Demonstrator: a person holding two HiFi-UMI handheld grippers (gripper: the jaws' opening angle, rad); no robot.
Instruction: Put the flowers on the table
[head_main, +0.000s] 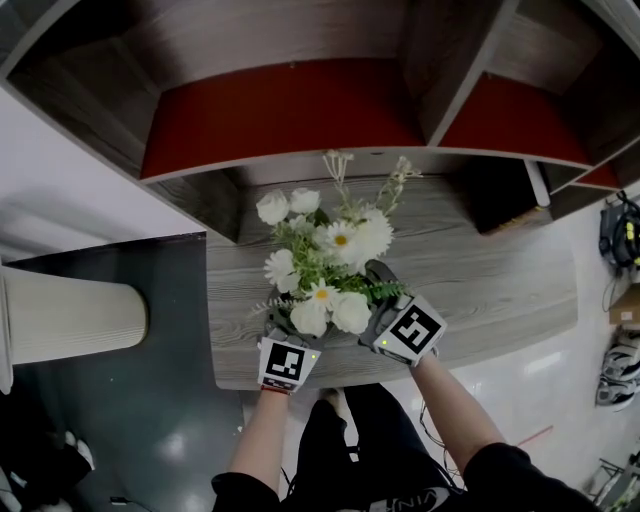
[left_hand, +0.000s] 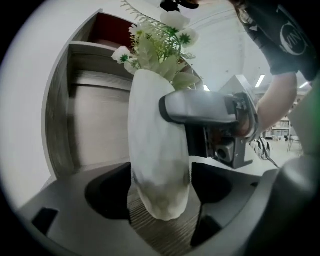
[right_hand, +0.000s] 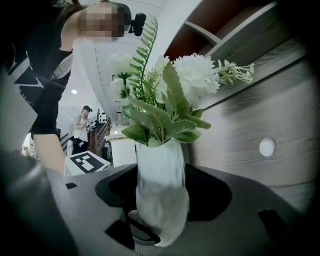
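left gripper (left_hand: 160, 194), right gripper (right_hand: 160, 202), jaws clasping white vase (left_hand: 147, 135), white flowers (head_main: 330, 265)

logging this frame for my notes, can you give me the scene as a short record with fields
object: white vase holding white flowers with green leaves
left tongs: shut on the vase's lower body
right tongs: shut on the same vase from the other side
vase pose: about upright
surface: grey wood-grain table, directly under the vase
contact with table: cannot tell whether the base rests on it or hangs just above
behind: shelf unit with red back panels
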